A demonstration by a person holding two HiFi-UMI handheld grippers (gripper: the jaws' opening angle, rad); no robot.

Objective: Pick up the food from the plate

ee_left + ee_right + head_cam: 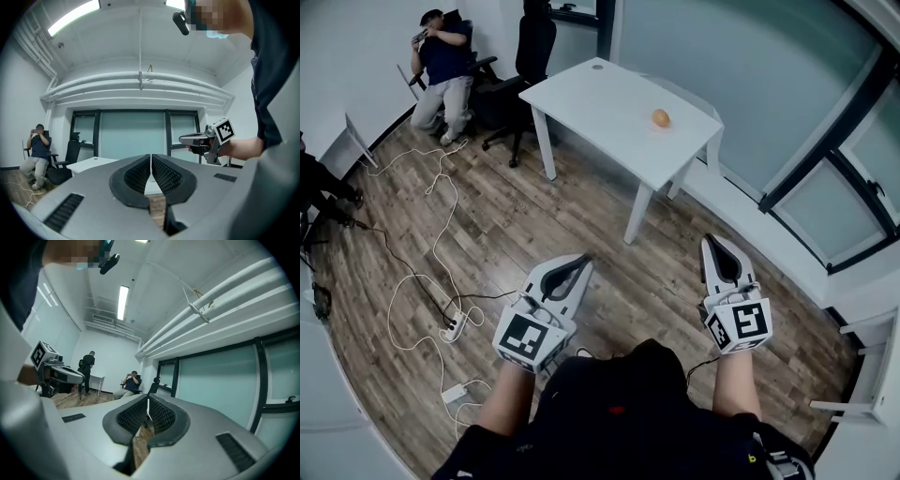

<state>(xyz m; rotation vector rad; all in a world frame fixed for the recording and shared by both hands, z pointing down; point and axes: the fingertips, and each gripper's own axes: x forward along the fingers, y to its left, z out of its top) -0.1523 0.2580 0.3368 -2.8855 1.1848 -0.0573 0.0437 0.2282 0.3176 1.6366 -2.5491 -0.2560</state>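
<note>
A small orange piece of food (661, 118) lies on the white table (600, 98) well ahead of me; no plate shows under it. My left gripper (582, 260) is held low over the wooden floor, far short of the table, its jaws shut with nothing between them. My right gripper (712, 239) is at the same distance on the right, also shut and empty. In the left gripper view the closed left gripper (151, 156) points at the table's edge (89, 164), with the right gripper (181, 139) beside it. The right gripper (147, 399) in its own view has its pads together.
A seated person (442, 66) and black office chairs (525, 56) are at the back left. White cables and a power strip (455, 328) trail over the floor at left. Glass walls (750, 103) stand behind the table. Another person (86, 369) stands far off in the right gripper view.
</note>
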